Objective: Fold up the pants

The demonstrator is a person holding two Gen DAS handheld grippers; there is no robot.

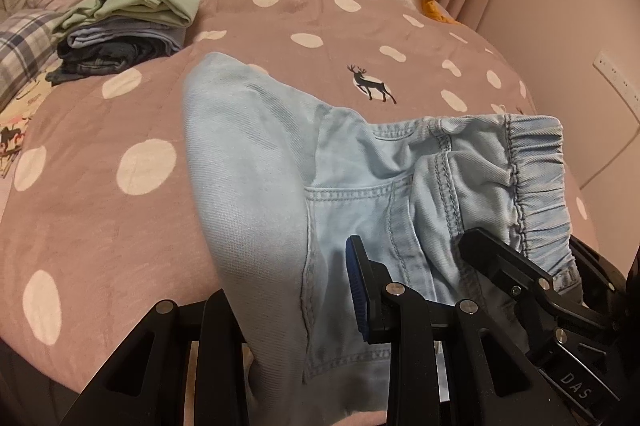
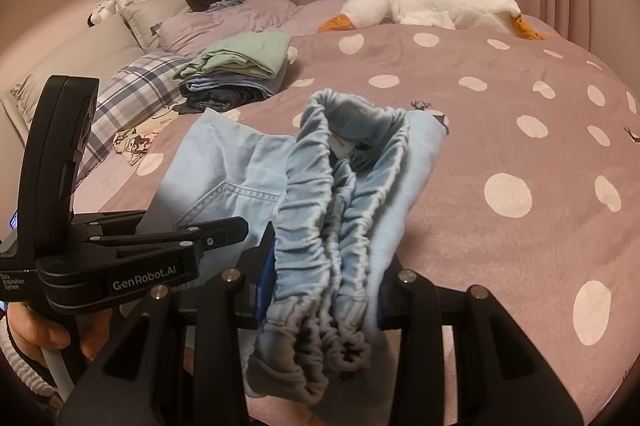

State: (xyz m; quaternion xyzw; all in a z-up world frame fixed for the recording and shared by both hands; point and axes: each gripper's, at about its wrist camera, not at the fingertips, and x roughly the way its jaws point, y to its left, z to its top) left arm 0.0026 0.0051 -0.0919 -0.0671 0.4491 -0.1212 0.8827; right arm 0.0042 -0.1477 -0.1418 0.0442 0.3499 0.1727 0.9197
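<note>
"GenRobot.AI" on left tool (image 2: 224,226); "DAS" on right tool (image 1: 472,246)

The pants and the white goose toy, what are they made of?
The pants look like soft, light-blue denim: diagonal weave, stitched pocket seams, a gathered elastic waistband. The goose toy looks like fuzzy plush fabric with an orange beak; its filling cannot be seen.
</note>
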